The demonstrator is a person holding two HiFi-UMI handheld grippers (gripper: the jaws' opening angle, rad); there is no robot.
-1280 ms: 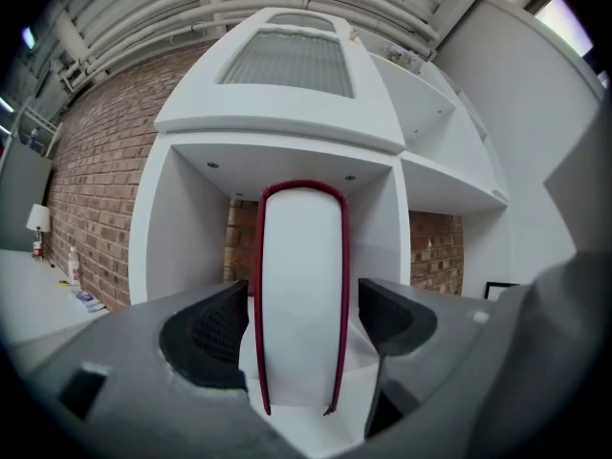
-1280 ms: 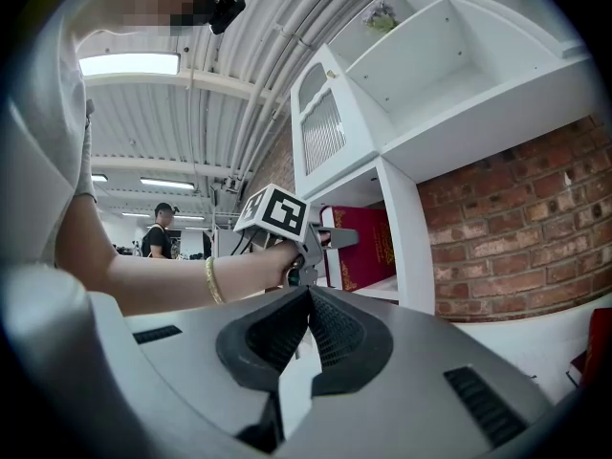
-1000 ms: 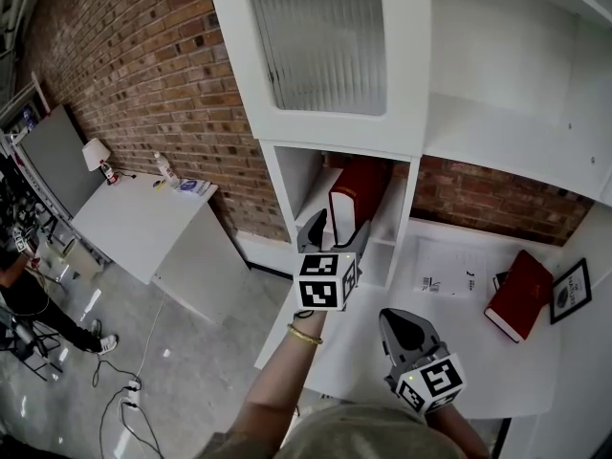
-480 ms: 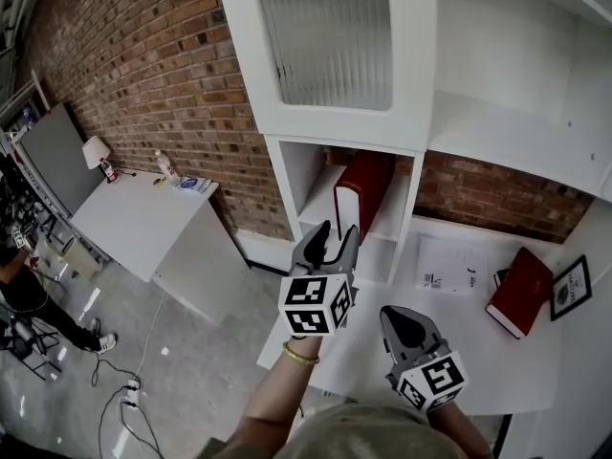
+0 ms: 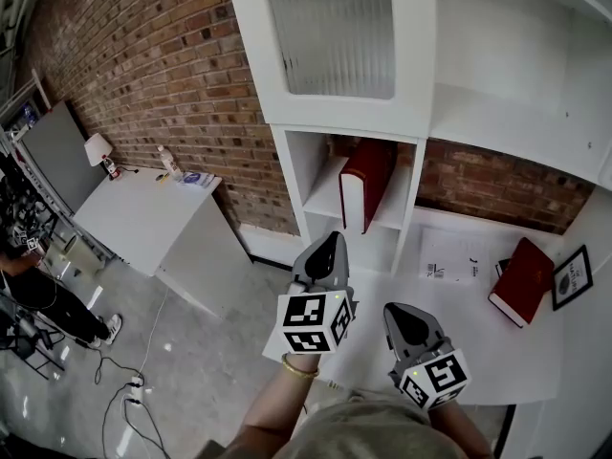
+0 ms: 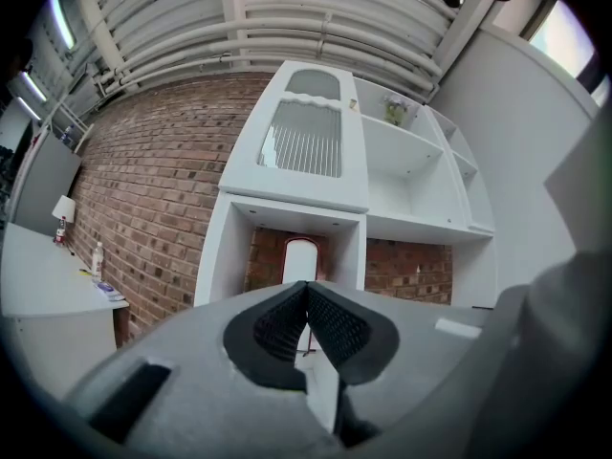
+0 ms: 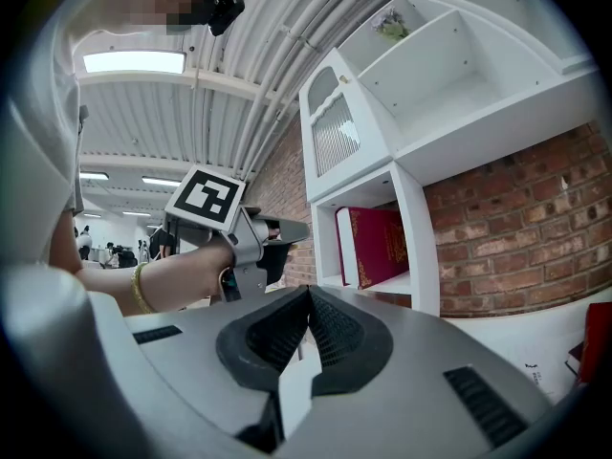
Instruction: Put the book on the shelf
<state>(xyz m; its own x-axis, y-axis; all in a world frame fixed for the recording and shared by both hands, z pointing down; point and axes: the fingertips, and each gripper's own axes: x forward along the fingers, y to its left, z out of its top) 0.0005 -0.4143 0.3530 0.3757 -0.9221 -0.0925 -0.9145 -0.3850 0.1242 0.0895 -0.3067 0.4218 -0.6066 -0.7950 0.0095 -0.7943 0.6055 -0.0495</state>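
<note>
A red book stands upright in the narrow white shelf compartment, leaning slightly. My left gripper is pulled back in front of that compartment, apart from the book, shut with nothing between its jaws. To its right, over the white desk, my right gripper is also shut and empty. A second red book lies flat on the desk at the right.
The white desk carries a sheet of paper and a framed picture. Above are a cabinet door with ribbed glass and open shelves. A white table stands by the brick wall at left.
My left gripper has drawn back from the shelf compartment toward me and its jaws have gone from open to shut. The red book stays standing on the shelf. The right gripper barely moved.
</note>
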